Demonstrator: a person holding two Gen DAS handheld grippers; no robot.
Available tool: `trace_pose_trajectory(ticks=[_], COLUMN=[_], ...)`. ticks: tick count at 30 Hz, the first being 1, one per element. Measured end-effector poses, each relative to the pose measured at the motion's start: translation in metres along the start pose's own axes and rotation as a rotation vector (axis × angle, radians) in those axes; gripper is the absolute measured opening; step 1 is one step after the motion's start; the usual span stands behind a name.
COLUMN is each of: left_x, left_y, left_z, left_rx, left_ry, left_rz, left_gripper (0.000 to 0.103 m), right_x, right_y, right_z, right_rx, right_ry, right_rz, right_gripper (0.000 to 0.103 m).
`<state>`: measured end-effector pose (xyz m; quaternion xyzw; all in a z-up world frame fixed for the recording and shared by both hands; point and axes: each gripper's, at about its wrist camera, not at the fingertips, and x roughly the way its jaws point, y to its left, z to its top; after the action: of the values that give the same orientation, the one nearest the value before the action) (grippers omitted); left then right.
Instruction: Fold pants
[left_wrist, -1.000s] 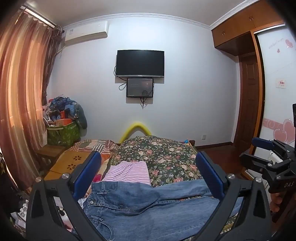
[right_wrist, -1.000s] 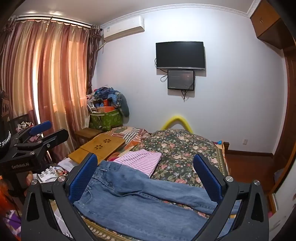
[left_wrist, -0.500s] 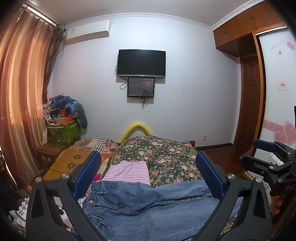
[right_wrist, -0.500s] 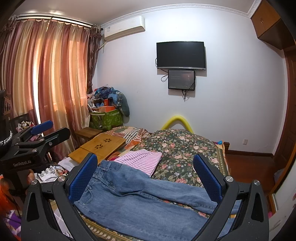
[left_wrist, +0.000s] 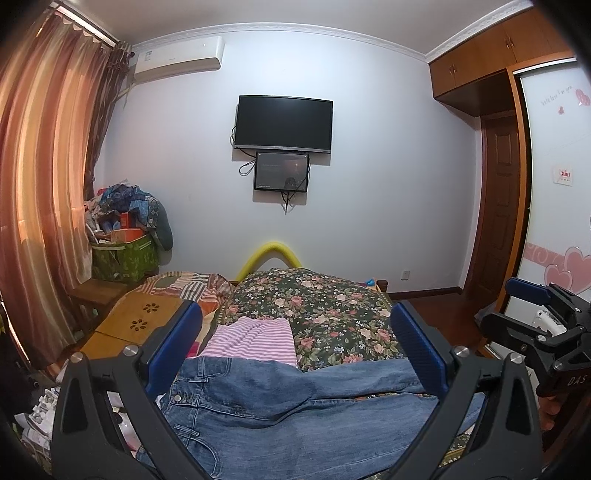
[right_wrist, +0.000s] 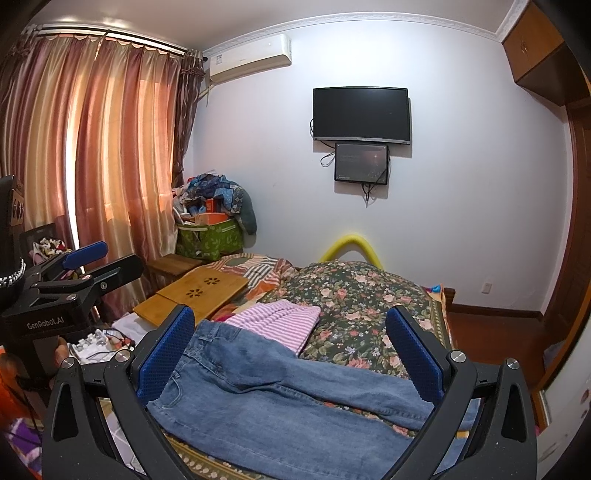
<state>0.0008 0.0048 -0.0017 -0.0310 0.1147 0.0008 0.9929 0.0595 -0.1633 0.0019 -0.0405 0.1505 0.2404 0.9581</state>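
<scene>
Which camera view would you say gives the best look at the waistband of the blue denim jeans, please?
The right wrist view: the blue denim jeans lie between the open fingers, and their waistband shows across its width. In the left wrist view, the waistband runs partly behind the left gripper's blue pad.

The pants (left_wrist: 295, 413) are made of matt blue denim, stitched at the seams. The striped garment (left_wrist: 255, 338) beyond them is seen as soft ribbed knit cloth. The bed (left_wrist: 332, 314) is covered in matt floral printed fabric. The fingers (right_wrist: 166, 350) of the right gripper (right_wrist: 290, 354) are faced with textured blue pads, carried on matt black plastic with bright metal screws. The lap desk (right_wrist: 199, 291) is smooth pale wood.
</scene>
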Motion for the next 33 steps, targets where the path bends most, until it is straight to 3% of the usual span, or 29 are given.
trace_pose_trajectory(ticks=[33], left_x=[0.0048], left_y=[-0.001], left_z=[-0.0037], left_rx=[0.001], left_ry=[0.012], left_rz=[0.0], left_gripper=[0.103], right_x=[0.0027], right_y=[-0.0024], right_z=[-0.0028], right_rx=[0.002], right_ry=[0.01], right_rz=[0.003], right_gripper=[0.103])
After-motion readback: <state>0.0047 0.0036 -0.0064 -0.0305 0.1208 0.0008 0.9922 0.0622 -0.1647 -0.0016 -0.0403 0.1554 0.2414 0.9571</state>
